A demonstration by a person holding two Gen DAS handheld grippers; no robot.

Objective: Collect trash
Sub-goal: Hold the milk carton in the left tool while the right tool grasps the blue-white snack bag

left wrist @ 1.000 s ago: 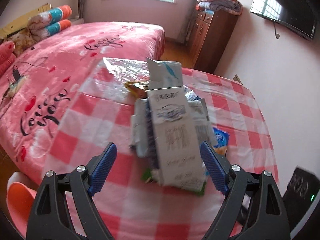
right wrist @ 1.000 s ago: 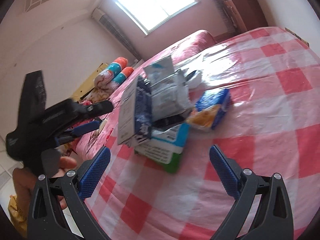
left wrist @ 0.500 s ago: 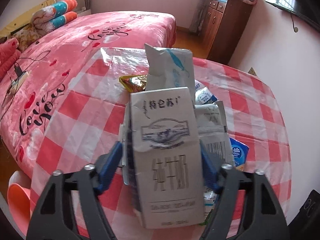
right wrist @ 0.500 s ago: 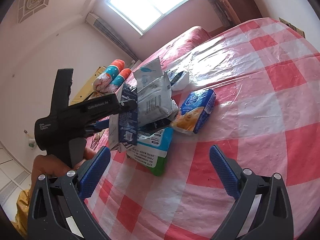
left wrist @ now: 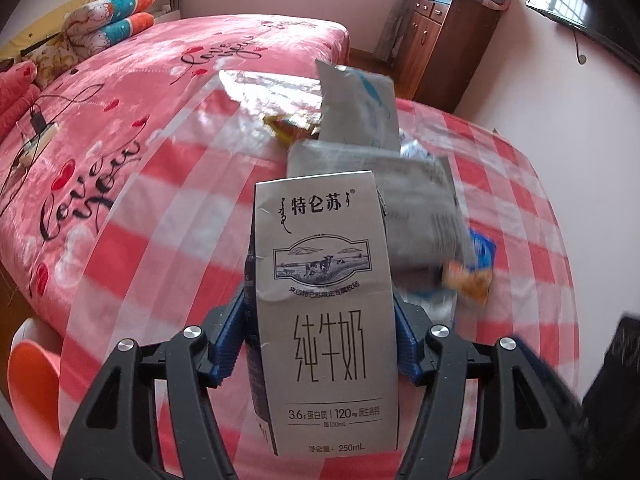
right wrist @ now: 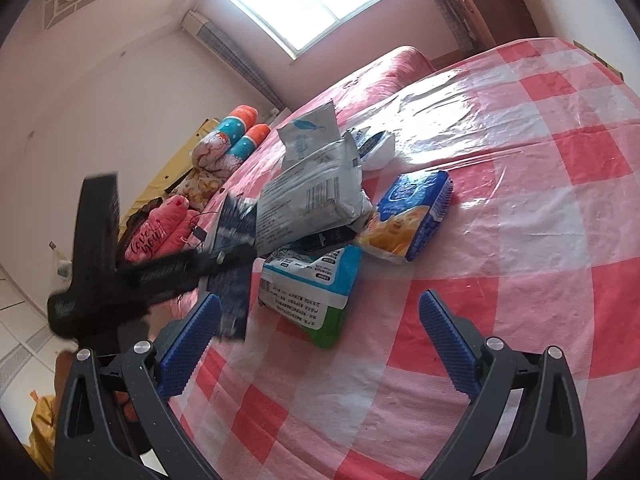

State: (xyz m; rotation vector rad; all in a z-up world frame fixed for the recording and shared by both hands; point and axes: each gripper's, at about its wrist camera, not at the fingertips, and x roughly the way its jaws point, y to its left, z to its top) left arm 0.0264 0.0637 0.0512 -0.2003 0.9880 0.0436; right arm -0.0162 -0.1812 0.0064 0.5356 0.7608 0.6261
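The milk carton (left wrist: 326, 316) stands upright between the blue pads (left wrist: 230, 340) of the left gripper (left wrist: 320, 340), whose jaws have just been closing and now press on both its sides. In the right wrist view the carton hangs at the counter's (right wrist: 520, 240) near-left edge. At its one o'clock lies the remaining trash: a grey mailer bag (right wrist: 312, 204), a green-and-white pack (right wrist: 316, 292) and a blue snack packet (right wrist: 412, 216), touching in one heap. The right gripper (right wrist: 316, 336) hovers over the checked cloth at five o'clock, jaws wide apart with nothing between them. A pink bed (left wrist: 160, 92) lies at eleven o'clock.
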